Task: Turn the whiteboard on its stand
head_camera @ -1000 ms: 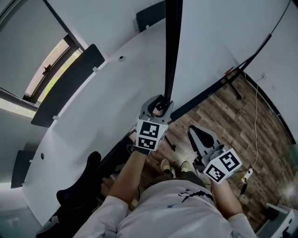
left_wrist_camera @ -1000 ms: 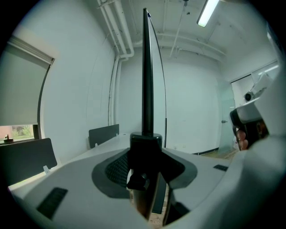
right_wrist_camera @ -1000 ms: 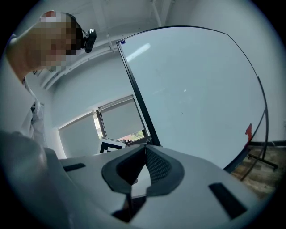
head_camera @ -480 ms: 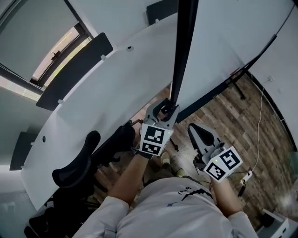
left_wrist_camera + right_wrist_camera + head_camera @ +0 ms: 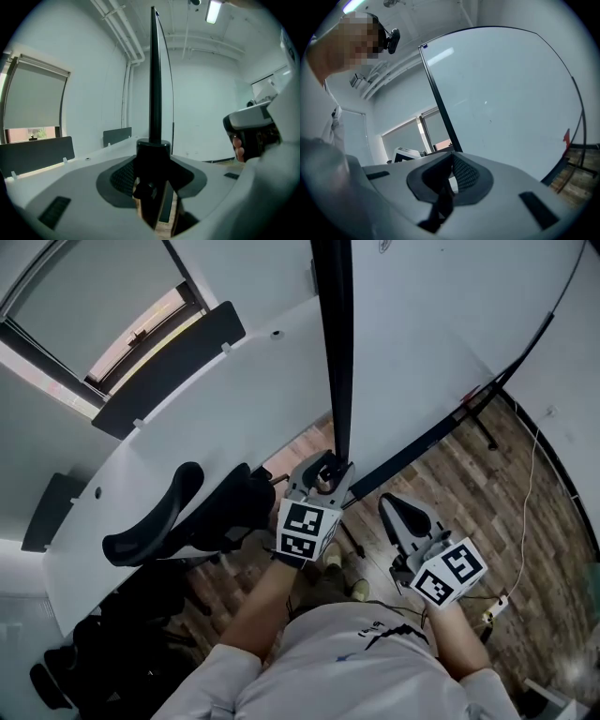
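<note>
Black frame edge (image 5: 333, 352) of the whiteboard (image 5: 441, 324), upright over the wooden floor (image 5: 487, 512), sits clamped in the left gripper's (image 5: 327, 467) jaws. The right gripper (image 5: 394, 510) hangs clenched, empty. Turning seems partway, unfinished.

White whiteboard (image 5: 441, 334), black-edged; brown wood-plank floor (image 5: 487, 493); black chair (image 5: 150, 535)

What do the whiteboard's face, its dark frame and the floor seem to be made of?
Board face: smooth, glossy white, probably coated steel or melamine; it mirrors a ceiling light. Frame: thin, matte black, likely painted metal or plastic; I cannot tell which. Floor: brown planks with visible grain, either wood or wood-look laminate.
</note>
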